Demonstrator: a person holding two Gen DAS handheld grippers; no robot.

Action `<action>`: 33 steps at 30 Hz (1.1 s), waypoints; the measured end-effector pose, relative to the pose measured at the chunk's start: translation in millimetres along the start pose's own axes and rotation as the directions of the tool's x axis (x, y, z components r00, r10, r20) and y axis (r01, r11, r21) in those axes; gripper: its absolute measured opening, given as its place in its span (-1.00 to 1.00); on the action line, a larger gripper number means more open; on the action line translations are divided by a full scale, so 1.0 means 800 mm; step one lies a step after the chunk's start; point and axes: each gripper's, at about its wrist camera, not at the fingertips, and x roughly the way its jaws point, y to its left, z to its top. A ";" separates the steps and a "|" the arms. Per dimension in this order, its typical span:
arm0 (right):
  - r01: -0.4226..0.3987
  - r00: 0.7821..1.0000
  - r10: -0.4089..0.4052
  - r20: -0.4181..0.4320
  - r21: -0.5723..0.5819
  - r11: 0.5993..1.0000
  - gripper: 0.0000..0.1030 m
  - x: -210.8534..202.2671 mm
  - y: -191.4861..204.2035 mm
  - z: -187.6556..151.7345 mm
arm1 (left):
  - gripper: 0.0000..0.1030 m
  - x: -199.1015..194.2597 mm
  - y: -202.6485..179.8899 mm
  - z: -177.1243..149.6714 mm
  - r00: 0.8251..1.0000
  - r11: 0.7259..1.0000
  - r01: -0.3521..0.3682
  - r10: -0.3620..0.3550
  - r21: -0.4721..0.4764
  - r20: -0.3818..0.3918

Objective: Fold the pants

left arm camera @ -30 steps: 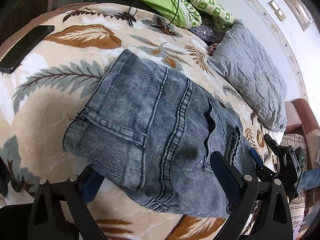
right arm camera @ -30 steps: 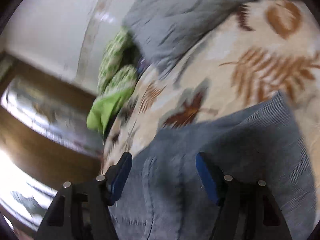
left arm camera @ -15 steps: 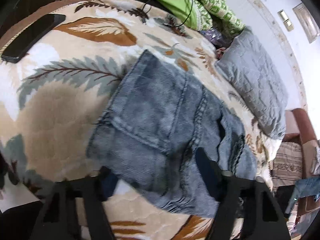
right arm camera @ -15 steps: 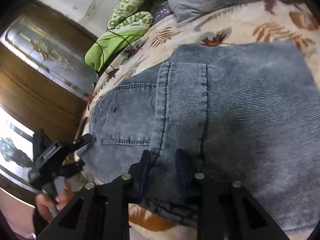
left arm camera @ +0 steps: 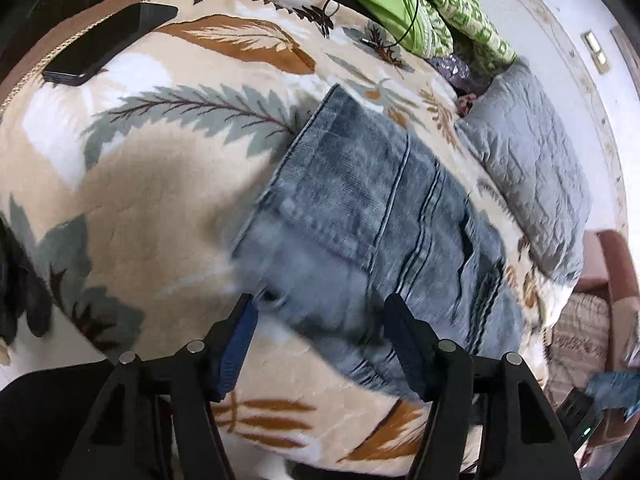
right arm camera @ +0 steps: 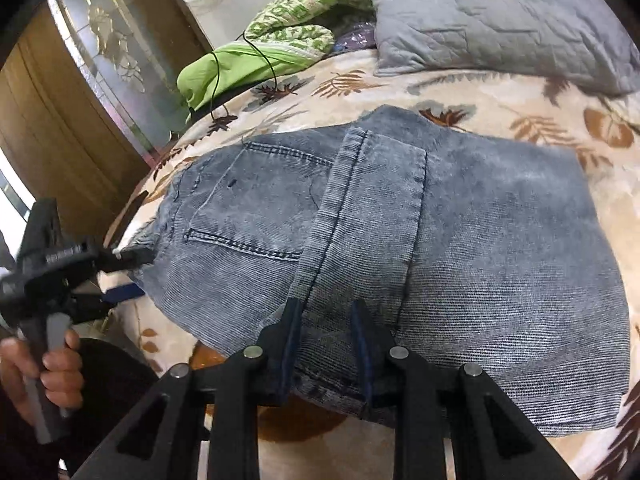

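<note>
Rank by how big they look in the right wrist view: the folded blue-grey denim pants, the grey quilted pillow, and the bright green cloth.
1. Folded blue-grey denim pants, largest, though nearest the camera.
2. Grey quilted pillow, farther back and partly cut off by the frame.
3. Bright green cloth, smallest, also far back.

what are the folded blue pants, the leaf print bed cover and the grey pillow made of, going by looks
Folded blue pants: faded, washed denim, matte; fine twill ribs, doubled seam stitching and a patch pocket show.
Leaf print bed cover: probably plush fleece or a mink-style blanket; soft, fuzzy, slightly blurred print edges.
Grey pillow: quilted woven fabric, matte, with stitched lines and puckers; the fibre cannot be told.
</note>
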 end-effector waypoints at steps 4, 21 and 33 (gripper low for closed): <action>-0.019 1.000 0.019 0.002 0.014 1.000 -0.47 0.002 -0.007 0.001 | 0.27 0.006 -0.017 0.012 0.999 1.000 0.029 -0.029 0.008 0.021; -0.096 0.989 0.075 0.126 0.166 0.981 -0.47 -0.049 -0.061 0.012 | -0.72 -0.052 -0.157 -0.017 0.962 0.890 -0.108 -0.020 0.444 0.273; -0.135 0.912 -0.089 0.401 0.498 0.857 -0.47 -0.168 -0.195 0.010 | -0.56 -0.008 -0.357 -0.151 0.982 0.577 0.076 -0.184 0.813 0.039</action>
